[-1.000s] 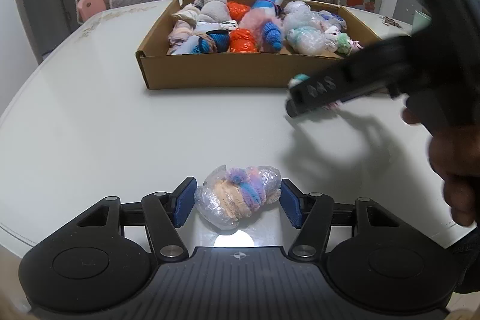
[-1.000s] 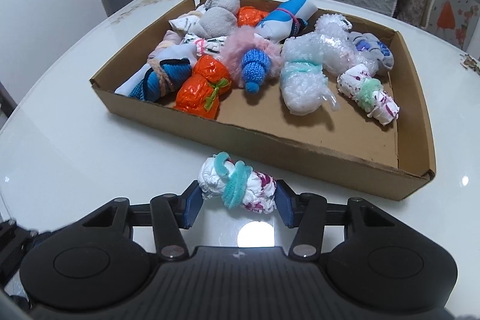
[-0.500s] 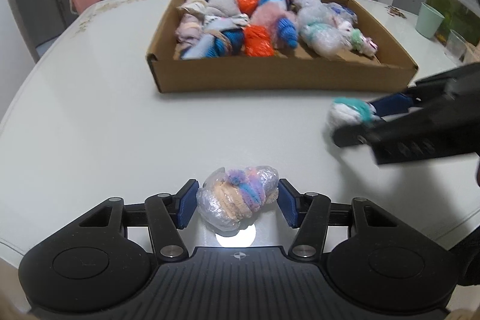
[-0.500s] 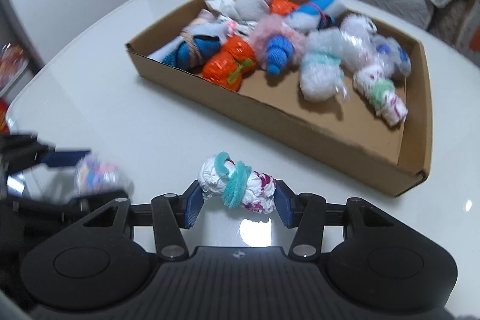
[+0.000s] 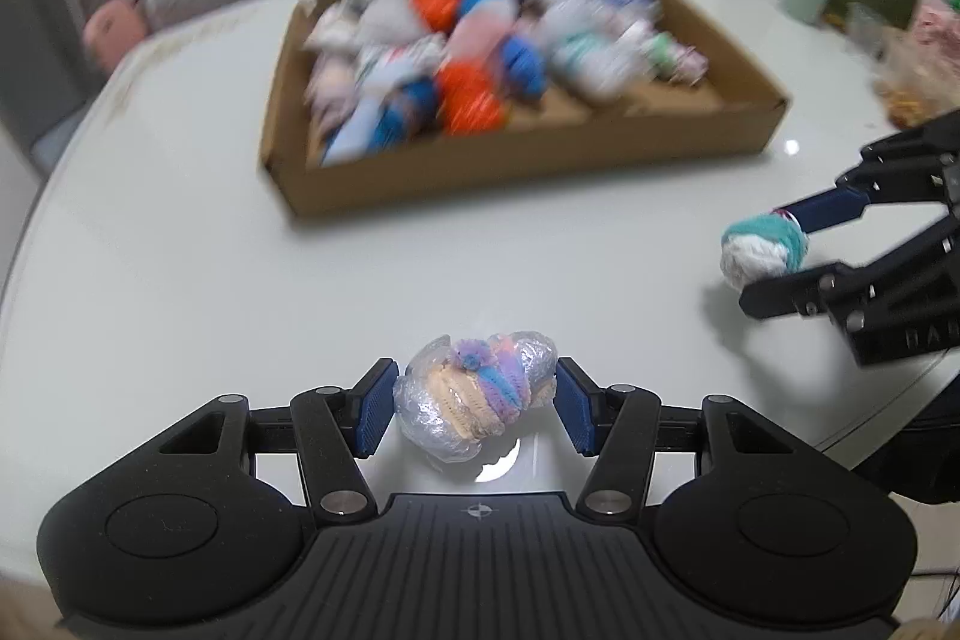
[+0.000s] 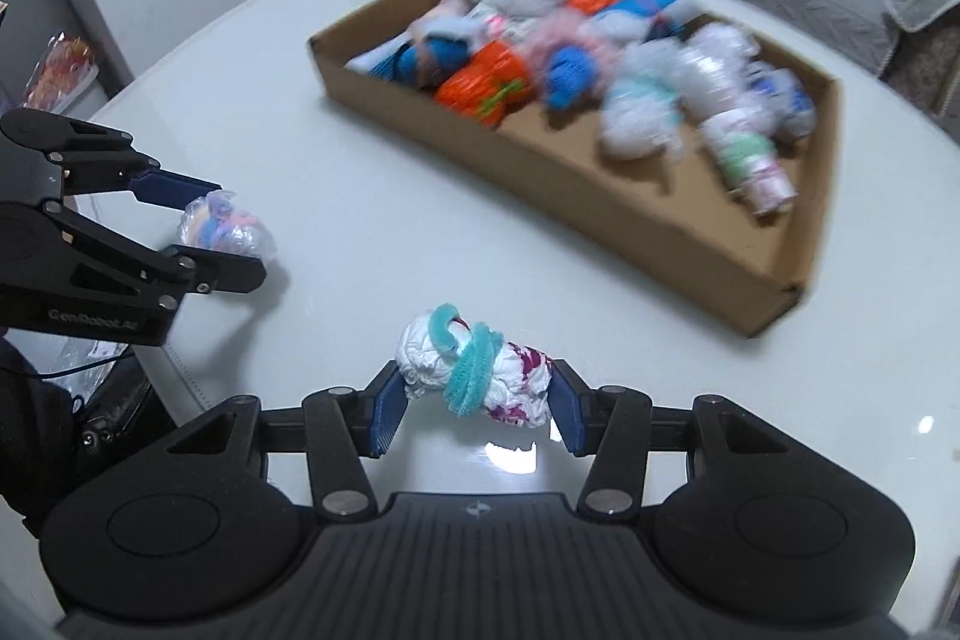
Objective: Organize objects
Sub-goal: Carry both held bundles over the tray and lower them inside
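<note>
Many bundles point(image 5: 480, 58) in box point(image 5: 516, 160) blur together.

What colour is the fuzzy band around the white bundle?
Teal, wrapped around the white bundle with purple-red blotches. Clearest in the right wrist view.

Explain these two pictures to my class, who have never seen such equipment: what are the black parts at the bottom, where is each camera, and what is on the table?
No robot here: a person holds a two-fingered tool in each hand, with a camera on each looking along its fingers. The black shape at the bottom is that tool itself. The left tool grips a clear plastic bundle with a pastel band. The right tool grips a white bundle tied with a teal band. Each camera also sees the other tool at its edge. On the white table sits a cardboard tray full of similar wrapped bundles, blurred here.
</note>
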`<state>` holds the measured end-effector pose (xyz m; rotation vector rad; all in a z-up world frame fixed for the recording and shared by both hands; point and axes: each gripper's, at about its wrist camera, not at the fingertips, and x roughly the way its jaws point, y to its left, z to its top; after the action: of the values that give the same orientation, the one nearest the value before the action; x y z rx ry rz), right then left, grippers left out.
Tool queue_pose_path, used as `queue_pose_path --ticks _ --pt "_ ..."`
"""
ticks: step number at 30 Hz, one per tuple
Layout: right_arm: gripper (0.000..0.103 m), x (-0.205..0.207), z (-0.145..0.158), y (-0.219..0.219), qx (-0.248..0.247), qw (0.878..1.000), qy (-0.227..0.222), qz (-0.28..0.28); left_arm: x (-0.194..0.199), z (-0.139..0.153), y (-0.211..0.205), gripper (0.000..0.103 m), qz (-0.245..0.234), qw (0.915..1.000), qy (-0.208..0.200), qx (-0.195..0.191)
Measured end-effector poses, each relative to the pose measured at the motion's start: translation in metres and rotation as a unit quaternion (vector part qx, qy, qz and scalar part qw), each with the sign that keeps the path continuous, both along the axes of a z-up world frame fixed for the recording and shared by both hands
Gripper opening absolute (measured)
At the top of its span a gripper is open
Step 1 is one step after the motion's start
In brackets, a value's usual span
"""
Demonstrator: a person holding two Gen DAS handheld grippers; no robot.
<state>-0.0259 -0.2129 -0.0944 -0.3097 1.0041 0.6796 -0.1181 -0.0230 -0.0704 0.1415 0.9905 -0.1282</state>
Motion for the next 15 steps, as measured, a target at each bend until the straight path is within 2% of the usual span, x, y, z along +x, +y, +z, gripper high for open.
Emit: queue_pose_path --ticks 8,11,15 --pt "0.047 0.024 0.049 -0.05 0.053 0.996 -0.046 -0.053 0.026 0.058 -0.004 0.062 -0.091 0.995 -0.041 0.006" --pt "0.047 0.027 0.064 -0.063 0.074 0.993 -0.072 -0.051 0.04 0.073 -0.003 0.062 -0.12 0.9912 -0.057 -0.009" --pt "0.047 0.033 0.079 -0.071 0.097 0.989 -0.111 -0.027 0.062 0.079 -0.011 0.062 -0.167 0.9825 -0.082 0.001"
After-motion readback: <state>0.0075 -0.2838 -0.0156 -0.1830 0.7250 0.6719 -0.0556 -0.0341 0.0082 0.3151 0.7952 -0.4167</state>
